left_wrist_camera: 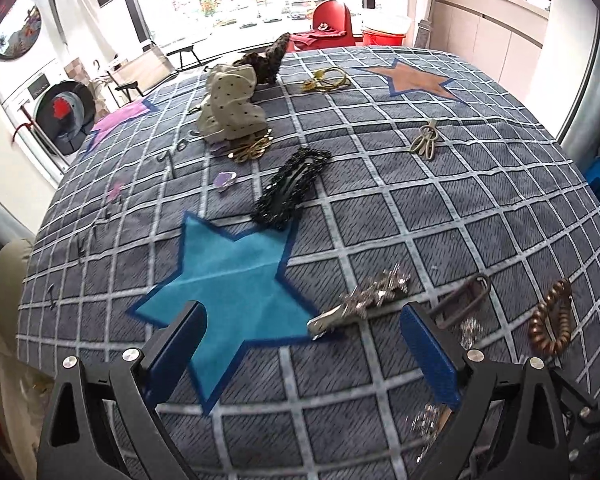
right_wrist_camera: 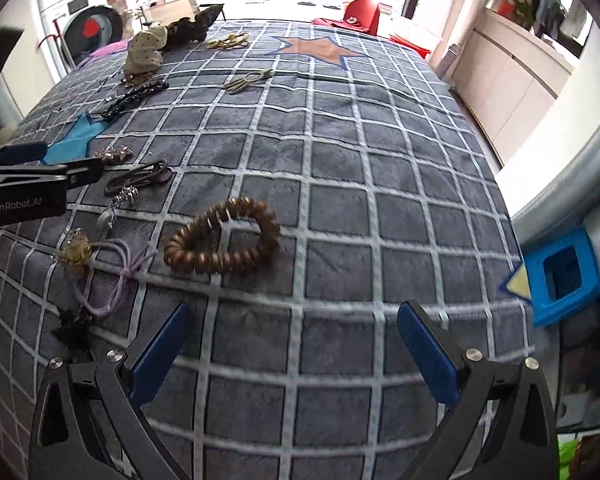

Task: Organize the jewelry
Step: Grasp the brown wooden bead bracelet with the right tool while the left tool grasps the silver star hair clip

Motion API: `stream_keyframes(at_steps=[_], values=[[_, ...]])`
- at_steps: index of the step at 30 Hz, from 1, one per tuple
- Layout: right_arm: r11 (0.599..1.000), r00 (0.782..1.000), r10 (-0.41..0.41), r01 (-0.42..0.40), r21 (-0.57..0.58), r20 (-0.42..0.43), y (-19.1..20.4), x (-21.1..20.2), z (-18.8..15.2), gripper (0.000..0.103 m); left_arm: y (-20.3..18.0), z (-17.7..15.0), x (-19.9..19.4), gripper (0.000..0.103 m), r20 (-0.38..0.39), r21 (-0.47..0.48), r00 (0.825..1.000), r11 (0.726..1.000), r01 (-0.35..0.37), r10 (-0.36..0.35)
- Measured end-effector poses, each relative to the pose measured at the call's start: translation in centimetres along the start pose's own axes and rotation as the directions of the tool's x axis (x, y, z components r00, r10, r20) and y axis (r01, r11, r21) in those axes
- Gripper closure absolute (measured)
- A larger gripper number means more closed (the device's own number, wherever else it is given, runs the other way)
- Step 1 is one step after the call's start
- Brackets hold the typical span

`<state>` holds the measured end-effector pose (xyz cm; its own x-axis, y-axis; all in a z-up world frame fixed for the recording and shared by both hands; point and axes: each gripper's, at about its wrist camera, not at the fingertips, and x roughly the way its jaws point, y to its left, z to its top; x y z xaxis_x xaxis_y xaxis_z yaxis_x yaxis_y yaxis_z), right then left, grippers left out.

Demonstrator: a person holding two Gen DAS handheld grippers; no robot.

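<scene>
Hair accessories lie scattered on a grey checked cloth (left_wrist_camera: 440, 184). My left gripper (left_wrist_camera: 304, 344) is open, low over the blue star (left_wrist_camera: 228, 280), with a rhinestone clip (left_wrist_camera: 364, 300) just ahead between its fingers. A brown wire clip (left_wrist_camera: 464, 296) and a bronze spiral hair tie (left_wrist_camera: 550, 322) lie to its right. A black lace clip (left_wrist_camera: 290, 188) sits farther off. My right gripper (right_wrist_camera: 292, 344) is open and holds nothing; the spiral hair tie (right_wrist_camera: 222, 242) lies ahead on its left. A purple hair tie with a charm (right_wrist_camera: 108, 264) rests further left. The left gripper (right_wrist_camera: 40, 176) shows at the left edge.
At the far side lie a dotted beige scrunchie (left_wrist_camera: 232, 108), a dark scrunchie (left_wrist_camera: 270, 58), a gold hair tie (left_wrist_camera: 326, 80), a gold clip (left_wrist_camera: 252, 150) and a beige claw clip (left_wrist_camera: 424, 140). A blue box (right_wrist_camera: 560, 276) stands off the right edge. An orange star (right_wrist_camera: 320, 50) marks the far cloth.
</scene>
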<state>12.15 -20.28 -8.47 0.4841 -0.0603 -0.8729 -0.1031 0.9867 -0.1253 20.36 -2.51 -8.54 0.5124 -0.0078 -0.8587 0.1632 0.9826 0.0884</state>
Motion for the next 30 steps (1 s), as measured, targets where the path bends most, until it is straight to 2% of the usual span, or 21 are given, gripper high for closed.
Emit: stream_keyframes(at_steps=[7,9,12,14,16,18,19,25,30], values=[[0.999,0.999,0.025,-0.024,-0.034,0.033,1.0,1.0,2.0,0.004,0.0,0.7,1.0,0.004,0.003,-0.023,1.0,0.999,0.031,-0.031],[0.998,0.998,0.033,-0.03,-0.048,0.048,1.4,1.2,2.5,0.005,0.1,0.7,1.0,0.019,0.012,-0.038,0.998,0.998,0.059,-0.058],[0.996,0.996,0.058,-0.053,-0.069,0.062,2.0,1.3,2.9,0.015,-0.1,0.8,0.8,0.025,0.015,-0.037,0.997,0.997,0.072,-0.072],[0.995,0.995,0.07,-0.064,-0.082,0.067,2.3,1.2,3.2,0.023,-0.5,0.7,0.6,0.041,0.023,-0.026,0.995,0.995,0.099,-0.098],[0.992,0.993,0.101,-0.095,-0.081,0.063,2.5,1.1,3.3,0.037,-0.8,0.6,0.3,0.05,0.025,-0.013,0.994,0.995,0.102,-0.102],[0.991,0.992,0.114,-0.11,-0.073,0.058,2.6,1.1,3.3,0.043,-1.2,0.5,0.1,0.07,0.025,0.004,0.994,0.994,0.111,-0.111],[0.991,0.991,0.118,-0.114,-0.071,0.058,2.6,1.1,3.2,0.046,-1.4,0.5,0.0,0.073,0.024,0.011,0.993,0.994,0.112,-0.112],[0.991,0.99,0.128,-0.126,-0.038,0.056,2.3,0.7,2.7,0.062,-1.3,-0.2,-0.6,0.073,0.016,-0.008,0.99,0.99,0.139,-0.139],[0.983,0.983,0.175,-0.178,0.041,0.056,0.8,-0.2,2.1,0.068,-1.1,-1.4,-1.9,0.073,0.021,-0.032,0.989,0.989,0.145,-0.144]])
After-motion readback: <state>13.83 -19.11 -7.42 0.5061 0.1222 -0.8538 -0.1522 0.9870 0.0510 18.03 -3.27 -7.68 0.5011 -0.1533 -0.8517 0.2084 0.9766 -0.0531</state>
